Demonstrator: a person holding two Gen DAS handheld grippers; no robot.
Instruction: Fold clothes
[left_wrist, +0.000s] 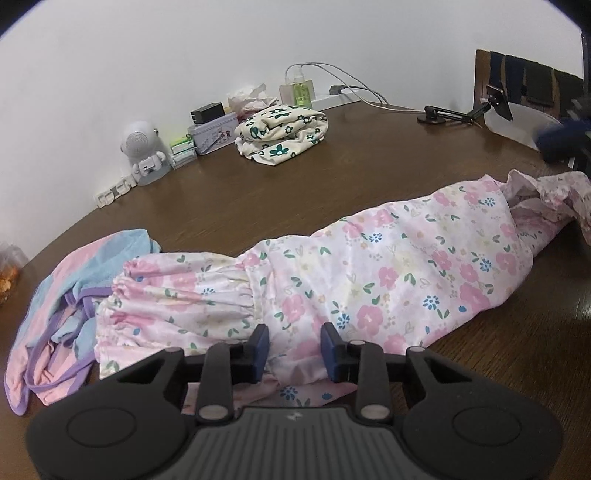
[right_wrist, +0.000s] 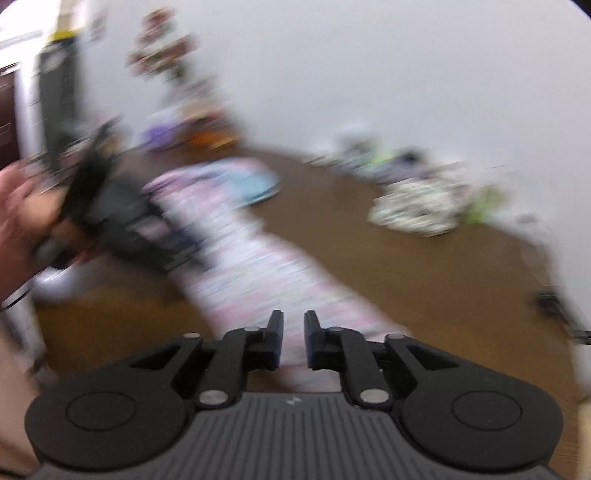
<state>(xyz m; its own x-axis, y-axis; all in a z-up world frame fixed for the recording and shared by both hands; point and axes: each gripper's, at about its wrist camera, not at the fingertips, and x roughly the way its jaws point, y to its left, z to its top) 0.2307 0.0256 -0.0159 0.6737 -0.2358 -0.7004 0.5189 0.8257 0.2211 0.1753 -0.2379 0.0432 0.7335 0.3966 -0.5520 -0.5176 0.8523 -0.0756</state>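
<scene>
Left wrist view shows your left gripper (left_wrist: 294, 341) low in the frame with its jaws apart, hovering at the near edge of the pink floral garment (left_wrist: 388, 273); nothing is clamped between the blue pads, though cloth shows through the gap. The garment lies as a long band across the middle of the frame, running from a gathered waistband at centre left to a loose, ruffled end at the far right. It looks folded lengthwise already, so you seem to be partway through this piece, with the crosswise folds yet to make.

At the lower left, touching the waistband end, a pink and blue striped garment (left_wrist: 55, 291) lies crumpled and unfolded; that one is left to do. Toward the upper middle of the brown table (left_wrist: 369, 170), a cream garment with green flowers (left_wrist: 282, 134) sits bundled beside a small tin and a white astronaut figure; it looks roughly folded, so likely done.

The right wrist view is badly smeared, so read it with care. Your right gripper (right_wrist: 293, 332) sits at bottom centre with a narrow gap between its fingers and the pink garment stretching away beyond them; I judge it parted and empty, not gripping. At the left edge your left hand (right_wrist: 26, 218) holds the other tool over the fabric.
</scene>
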